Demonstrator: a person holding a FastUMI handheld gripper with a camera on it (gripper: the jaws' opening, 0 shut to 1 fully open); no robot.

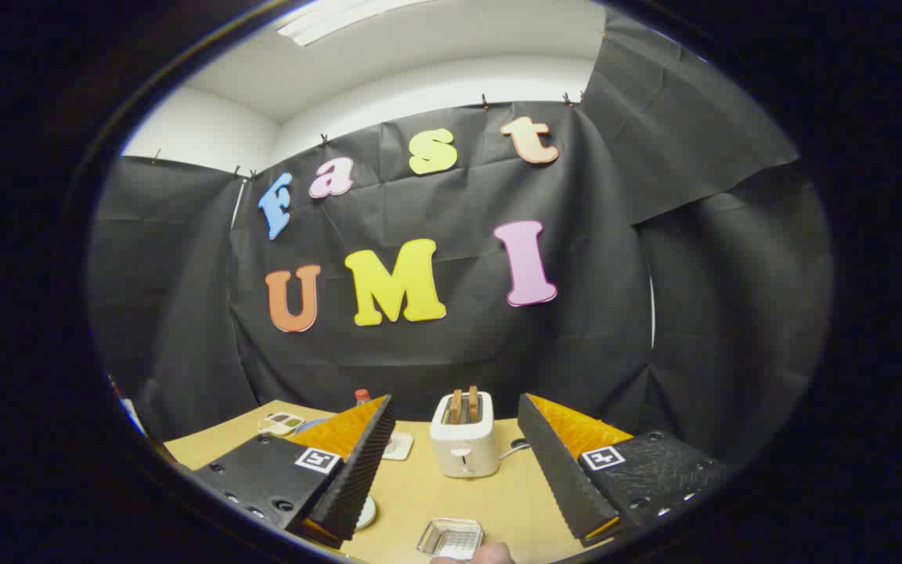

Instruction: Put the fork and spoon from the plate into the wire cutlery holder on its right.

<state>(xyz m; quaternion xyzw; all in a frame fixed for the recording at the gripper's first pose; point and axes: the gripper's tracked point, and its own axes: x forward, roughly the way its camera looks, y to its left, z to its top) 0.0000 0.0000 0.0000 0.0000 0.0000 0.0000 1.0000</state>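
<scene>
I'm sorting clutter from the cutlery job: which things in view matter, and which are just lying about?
Job: hand-held gripper, fingers open, holding nothing; small square basket low between the fingers, likely the cutlery holder.
Lying about: toaster just ahead; red-capped bottle; white coaster.

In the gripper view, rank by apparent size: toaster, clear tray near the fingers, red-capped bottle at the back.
1. Toaster
2. Clear tray, nearer the camera and partly cut off, so unsure
3. Red-capped bottle, mostly hidden

Gripper open.

White toaster (464,443) holding two slices on a wooden table (510,501), small clear dish (451,538) nearer
</scene>
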